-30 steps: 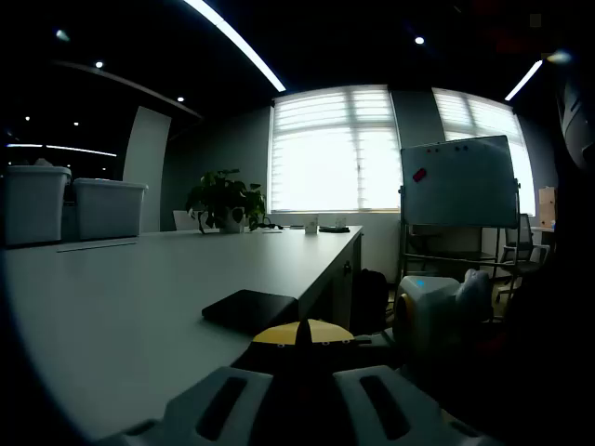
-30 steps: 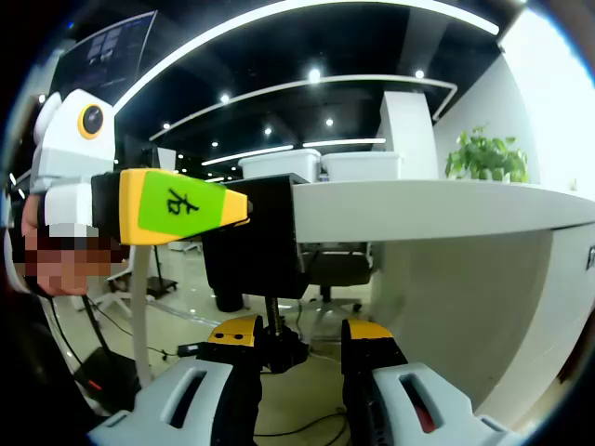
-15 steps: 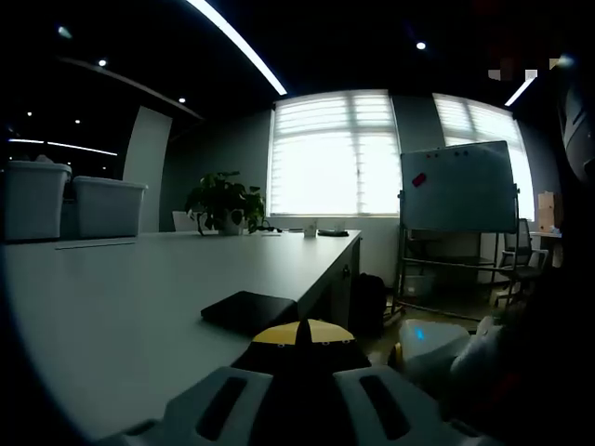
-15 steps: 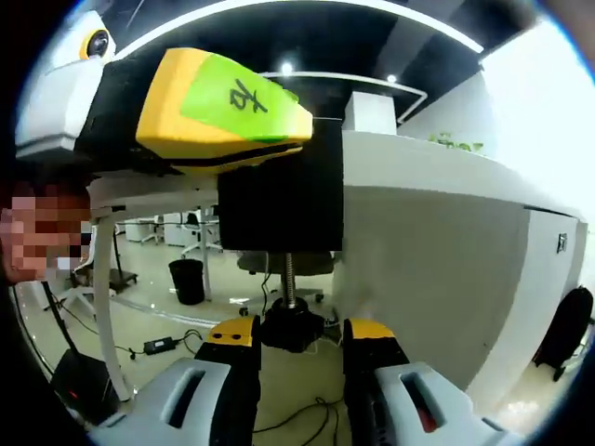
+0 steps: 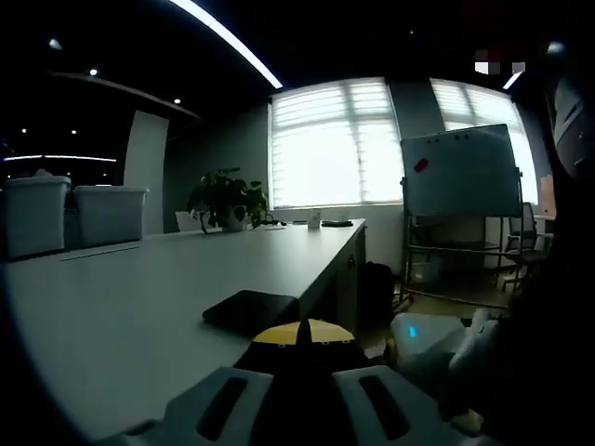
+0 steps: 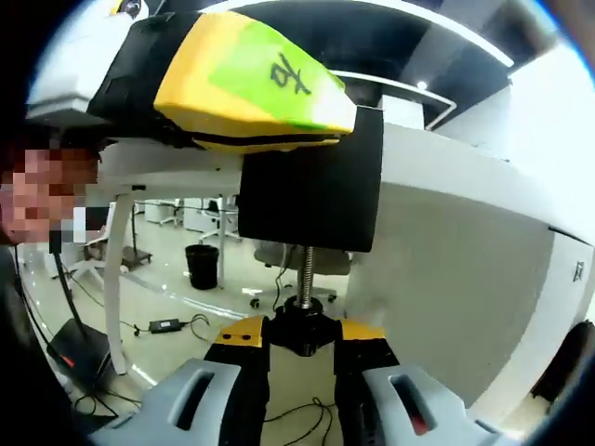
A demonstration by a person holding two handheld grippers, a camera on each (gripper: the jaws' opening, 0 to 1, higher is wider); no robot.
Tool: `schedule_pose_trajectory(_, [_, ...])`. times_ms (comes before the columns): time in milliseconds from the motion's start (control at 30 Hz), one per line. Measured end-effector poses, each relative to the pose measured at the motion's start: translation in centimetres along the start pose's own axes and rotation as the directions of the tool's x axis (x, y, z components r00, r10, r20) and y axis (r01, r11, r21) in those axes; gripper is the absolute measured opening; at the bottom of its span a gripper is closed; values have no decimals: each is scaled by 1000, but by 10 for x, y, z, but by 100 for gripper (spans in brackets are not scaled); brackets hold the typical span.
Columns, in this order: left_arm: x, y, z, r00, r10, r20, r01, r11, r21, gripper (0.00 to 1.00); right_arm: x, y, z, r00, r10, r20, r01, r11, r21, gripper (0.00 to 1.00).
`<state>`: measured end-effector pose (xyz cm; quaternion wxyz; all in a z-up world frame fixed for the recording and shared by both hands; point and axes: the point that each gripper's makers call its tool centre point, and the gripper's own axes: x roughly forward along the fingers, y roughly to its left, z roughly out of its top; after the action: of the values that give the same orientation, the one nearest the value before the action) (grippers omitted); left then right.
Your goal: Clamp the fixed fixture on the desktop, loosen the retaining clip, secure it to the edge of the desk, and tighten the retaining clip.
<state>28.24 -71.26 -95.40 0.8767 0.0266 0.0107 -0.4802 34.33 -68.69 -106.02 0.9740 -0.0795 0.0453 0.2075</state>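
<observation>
The black clamp (image 6: 311, 190) sits hooked over the counter (image 6: 446, 172) edge, its screw (image 6: 304, 277) hanging below the underside. In the right gripper view, the right gripper (image 6: 302, 339) has its yellow-tipped fingers (image 6: 244, 333) closed on the knob (image 6: 304, 332) at the foot of that screw, while the left gripper (image 6: 251, 79), marked with a green label, holds the clamp body from above. In the left gripper view, its own fingers (image 5: 297, 333) meet tip to tip over the dark clamp top (image 5: 251, 309) lying on the counter. The step in hand appears to be tightening the retaining screw. Done well, it likely calls for the upper grip to hold the body square against the edge while the knob is turned about the screw's axis, without pulling sideways, until the pad bears on the underside.
</observation>
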Motion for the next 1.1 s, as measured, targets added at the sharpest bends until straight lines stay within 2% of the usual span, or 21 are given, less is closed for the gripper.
schedule_pose_trajectory(100, [2, 2, 0, 1000, 15, -3, -15, 1000, -3, 1, 0, 1, 0, 993, 117, 14, -117, 993, -22, 23])
schedule_pose_trajectory(200, [3, 3, -1, 1000, 31, -8, -31, 1000, 2, 1, 2, 4, 1, 969, 246, 23, -245, 968, -48, 23])
schedule_pose_trajectory(267, [4, 4, -2, 999, 42, -18, -41, 999, 11, 1, 2, 9, 1, 943, 333, 33, -332, 943, -31, 22])
schedule_pose_trajectory(333, [4, 6, -2, 998, 50, -22, -50, 999, 16, 1, 2, 12, 3, 907, 418, 51, -412, 906, -91, 22])
schedule_pose_trajectory(367, [4, 6, -3, 998, 53, -25, -52, 998, 17, 1, 2, 13, 3, 880, 471, 55, -467, 881, -72, 22])
schedule_pose_trajectory(400, [4, 6, -2, 998, 55, -28, -55, 998, 19, 1, 1, 16, 3, 841, 537, 64, -533, 843, -72, 22])
schedule_pose_trajectory(433, [4, 7, -2, 998, 59, -33, -58, 998, 15, 1, -1, 17, 4, 806, 587, 70, -580, 808, -105, 22])
schedule_pose_trajectory(467, [4, 8, -2, 998, 60, -34, -60, 998, 12, 1, -2, 19, 3, 766, 638, 74, -632, 769, -96, 22])
schedule_pose_trajectory(500, [4, 8, -3, 997, 62, -35, -62, 998, 10, 1, -4, 21, 3, 712, 698, 76, -694, 716, -79, 23])
schedule_pose_trajectory(567, [4, 8, -3, 997, 69, -42, -68, 998, 11, 1, -4, 21, 4, 681, 729, 69, -716, 683, -147, 23])
schedule_pose_trajectory(633, [4, 9, -3, 996, 71, -47, -71, 997, 13, 1, -4, 22, 4, 675, 736, 54, -724, 675, -146, 23])
schedule_pose_trajectory(700, [4, 9, -4, 996, 70, -56, -69, 997, 22, 1, -5, 23, 5, 679, 733, 48, -720, 677, -155, 24])
schedule_pose_trajectory(733, [4, 9, -4, 996, 68, -59, -67, 998, 22, 1, -6, 23, 5, 691, 722, 46, -709, 689, -149, 25])
schedule_pose_trajectory(833, [4, 9, -4, 996, 65, -56, -64, 998, 17, 1, -6, 17, 4, 783, 619, 63, -614, 785, -85, 26])
schedule_pose_trajectory(900, [4, 9, -4, 997, 61, -46, -61, 998, 11, 1, 2, 7, 4, 866, 495, 71, -492, 869, -51, 32])
schedule_pose_trajectory(933, [4, 9, -4, 997, 59, -43, -59, 998, 11, 1, -1, 8, 4, 888, 454, 69, -450, 890, -65, 36])
schedule_pose_trajectory(1000, [4, 9, -4, 998, 56, -36, -56, 998, 10, 1, -2, 5, 2, 943, 329, 59, -326, 944, -45, 34])
schedule_pose_trajectory(1067, [3, 9, -3, 998, 50, -27, -50, 999, 6, 1, -2, 5, 2, 973, 224, 61, -224, 975, -10, 35])
schedule_pose_trajectory(1100, [3, 9, -3, 999, 48, -23, -48, 999, 5, 1, -2, 5, 2, 980, 188, 57, -189, 982, 8, 36])
